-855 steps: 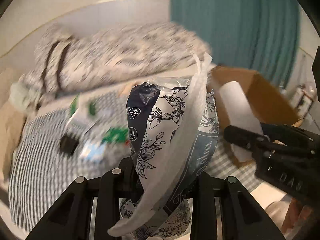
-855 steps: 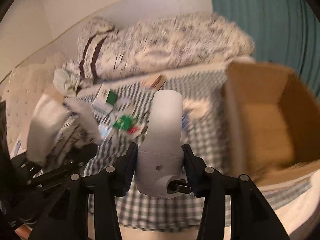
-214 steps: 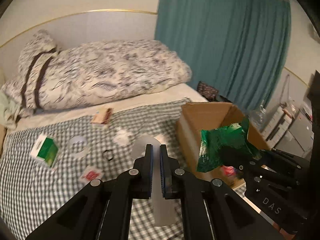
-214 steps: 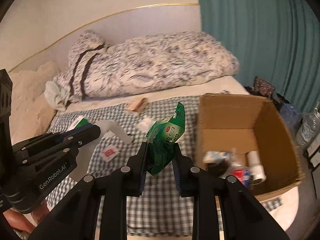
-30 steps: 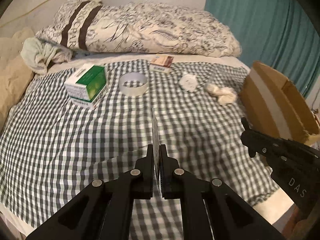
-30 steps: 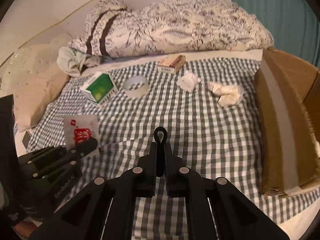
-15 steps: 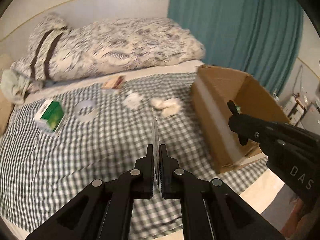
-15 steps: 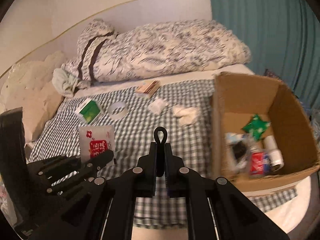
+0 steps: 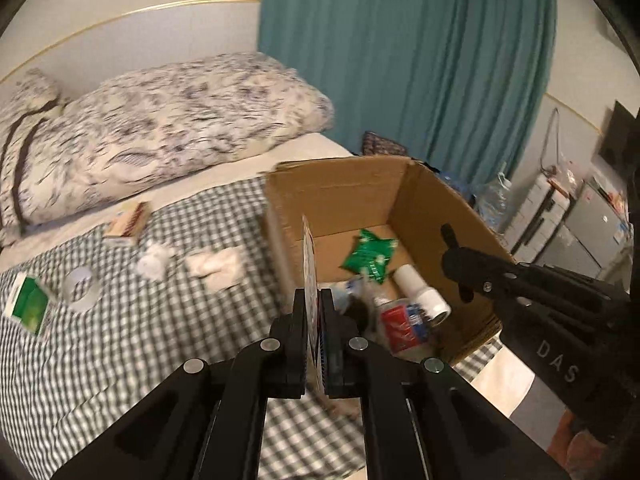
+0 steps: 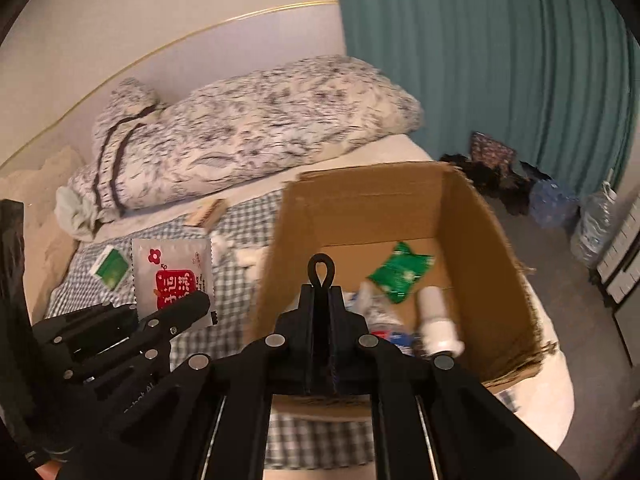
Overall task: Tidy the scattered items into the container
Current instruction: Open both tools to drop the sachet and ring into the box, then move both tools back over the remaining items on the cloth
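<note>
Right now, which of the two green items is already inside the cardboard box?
The crumpled green packet lies on the cardboard box floor; the green carton sits outside, on the checked bedspread.

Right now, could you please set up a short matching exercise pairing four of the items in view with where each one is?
Things:
1. silver sachet with red label
2. small black loop
3. green crinkled packet
4. roll of clear tape

Places:
A. lying on the checked bedcover
B. inside the cardboard box
C. pinched in the left gripper
D. pinched in the right gripper

Pairs: 1-C, 2-D, 3-B, 4-A
</note>
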{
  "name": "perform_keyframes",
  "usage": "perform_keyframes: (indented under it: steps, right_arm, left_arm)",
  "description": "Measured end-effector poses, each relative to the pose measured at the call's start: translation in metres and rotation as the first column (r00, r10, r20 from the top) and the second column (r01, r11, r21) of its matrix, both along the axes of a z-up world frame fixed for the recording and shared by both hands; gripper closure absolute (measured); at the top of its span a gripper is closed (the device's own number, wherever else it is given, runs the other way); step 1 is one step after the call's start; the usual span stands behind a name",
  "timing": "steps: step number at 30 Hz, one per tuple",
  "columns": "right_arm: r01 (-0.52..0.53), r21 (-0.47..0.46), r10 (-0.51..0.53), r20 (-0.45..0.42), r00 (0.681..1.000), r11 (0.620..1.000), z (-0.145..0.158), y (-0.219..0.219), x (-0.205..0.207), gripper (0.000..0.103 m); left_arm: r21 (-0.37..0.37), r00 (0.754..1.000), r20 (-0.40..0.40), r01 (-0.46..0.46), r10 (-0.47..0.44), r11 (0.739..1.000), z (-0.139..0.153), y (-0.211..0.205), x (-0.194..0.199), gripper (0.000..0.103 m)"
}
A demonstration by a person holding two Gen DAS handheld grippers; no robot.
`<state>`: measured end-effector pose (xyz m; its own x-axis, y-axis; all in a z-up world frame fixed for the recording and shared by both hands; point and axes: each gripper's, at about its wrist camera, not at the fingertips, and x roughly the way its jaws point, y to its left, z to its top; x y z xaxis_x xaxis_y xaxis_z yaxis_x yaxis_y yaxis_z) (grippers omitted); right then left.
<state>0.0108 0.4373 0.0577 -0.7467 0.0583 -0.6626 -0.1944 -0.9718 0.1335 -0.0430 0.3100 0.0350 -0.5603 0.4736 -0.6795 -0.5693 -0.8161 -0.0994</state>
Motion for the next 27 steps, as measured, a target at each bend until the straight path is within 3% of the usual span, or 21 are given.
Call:
perform_keyframes:
  steps: [5,12,13,14,15,16,17,18,22,27]
  right_arm:
    - [0.046,-0.035,-0.045,0.028,0.999,0.998,-0.013,0.032,-0.007,0.097]
    - [0.077,-0.049,-0.074,0.058,0.996,0.996,-0.031,0.057,-0.019,0.097]
    - [0.08,-0.052,-0.077,0.056,0.996,0.995,-0.031,0.058,-0.019,0.097]
    - [0.083,-0.063,-0.08,0.052,0.995,0.995,-0.032,0.06,-0.019,0.093]
    - [0.087,-0.077,-0.083,0.051,0.995,0.993,-0.034,0.062,-0.019,0.077]
    - [0.094,-0.095,-0.089,0.051,0.995,0.991,-0.035,0.065,-0.019,0.067]
    - [0.104,-0.107,-0.099,0.05,0.994,0.989,-0.036,0.066,-0.019,0.049]
    - [0.115,-0.114,-0.111,0.044,0.993,0.987,-0.035,0.068,-0.019,0.043]
    - [0.119,-0.117,-0.116,0.032,0.993,0.986,-0.035,0.067,-0.019,0.043]
    - [0.116,-0.114,-0.112,0.04,0.993,0.987,-0.035,0.057,-0.018,0.043]
  left_arm:
    - [-0.039,0.998,0.02,0.06,-0.06,0.997,-0.014,0.035,-0.006,0.098]
    - [-0.06,0.994,0.073,0.082,-0.078,0.995,-0.037,0.051,-0.018,0.098]
    - [-0.067,0.994,0.072,0.081,-0.076,0.994,-0.038,0.052,-0.018,0.093]
    - [-0.075,0.995,0.07,0.08,-0.075,0.994,-0.038,0.053,-0.018,0.079]
    - [-0.081,0.995,0.067,0.077,-0.071,0.994,-0.038,0.052,-0.018,0.066]
    - [-0.081,0.996,0.062,0.075,-0.07,0.994,-0.038,0.051,-0.018,0.038]
    - [-0.065,0.995,0.059,0.085,-0.081,0.994,-0.037,0.049,-0.017,0.033]
    - [-0.051,0.995,0.05,0.092,-0.09,0.994,-0.035,0.048,-0.015,0.031]
    - [-0.101,0.997,-0.003,0.07,-0.071,0.992,-0.032,0.046,-0.009,0.014]
    - [-0.078,1.0,0.011,0.022,-0.022,0.997,-0.03,0.023,-0.011,0.014]
